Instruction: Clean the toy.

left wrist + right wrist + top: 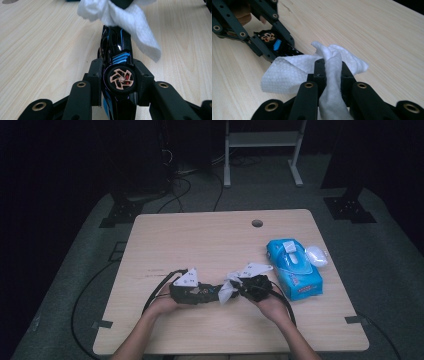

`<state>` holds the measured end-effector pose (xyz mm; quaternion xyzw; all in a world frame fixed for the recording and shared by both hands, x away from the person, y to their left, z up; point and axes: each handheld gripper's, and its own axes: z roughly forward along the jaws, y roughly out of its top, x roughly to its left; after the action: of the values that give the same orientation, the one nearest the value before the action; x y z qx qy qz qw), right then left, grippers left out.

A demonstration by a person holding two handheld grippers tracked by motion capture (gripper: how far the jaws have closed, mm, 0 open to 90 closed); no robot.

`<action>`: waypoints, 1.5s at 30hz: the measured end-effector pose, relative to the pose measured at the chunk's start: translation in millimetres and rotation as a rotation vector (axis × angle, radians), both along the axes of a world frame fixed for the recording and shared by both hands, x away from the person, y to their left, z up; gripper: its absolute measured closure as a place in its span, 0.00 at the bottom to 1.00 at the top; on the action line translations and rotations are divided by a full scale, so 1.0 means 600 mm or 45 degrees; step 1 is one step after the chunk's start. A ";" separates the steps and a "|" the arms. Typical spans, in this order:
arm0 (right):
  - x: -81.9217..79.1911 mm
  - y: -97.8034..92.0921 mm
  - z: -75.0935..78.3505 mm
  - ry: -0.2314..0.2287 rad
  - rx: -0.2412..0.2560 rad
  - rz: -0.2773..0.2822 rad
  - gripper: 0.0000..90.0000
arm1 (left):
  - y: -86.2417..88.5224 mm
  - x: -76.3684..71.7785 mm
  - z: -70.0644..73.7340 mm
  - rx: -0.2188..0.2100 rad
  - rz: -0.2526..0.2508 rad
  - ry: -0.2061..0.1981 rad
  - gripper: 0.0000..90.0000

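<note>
A black toy car (117, 47) with blue stripes and an orange-spoked wheel (121, 80) lies on its side between the jaws of my left gripper (119, 75), which is shut on it. In the high view the left gripper (216, 294) holds the car low over the table's near middle. My right gripper (332, 68) is shut on a crumpled white wipe (294, 72). The wipe (125, 17) drapes over the car's far end. From above, the wipe (229, 287) sits between the two grippers, with the right gripper (239, 286) just right of it.
A blue pack of wipes (294, 269) lies at the right of the wooden table (200, 240), with a white object (316, 255) at its far right side. A cable hole (257, 223) is near the table's far edge. Cables trail from both grippers.
</note>
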<state>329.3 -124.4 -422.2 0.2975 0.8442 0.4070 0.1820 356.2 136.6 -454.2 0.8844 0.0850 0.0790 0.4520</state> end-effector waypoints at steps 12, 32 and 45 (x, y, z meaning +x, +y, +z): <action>-0.006 0.040 -0.006 -0.004 0.054 0.075 0.89 | 0.000 0.000 -0.002 -0.006 -0.002 0.009 0.72; -0.016 -0.057 -0.018 0.033 0.058 -0.099 0.89 | -0.002 0.000 -0.001 0.003 -0.001 0.016 0.72; -0.006 -0.052 -0.019 0.039 0.031 -0.104 0.89 | -0.001 0.001 -0.002 0.004 0.000 0.019 0.72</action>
<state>325.4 -155.8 -433.7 0.3401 0.8291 0.4048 0.1820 357.0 136.3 -455.3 0.8858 0.0881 0.0726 0.4498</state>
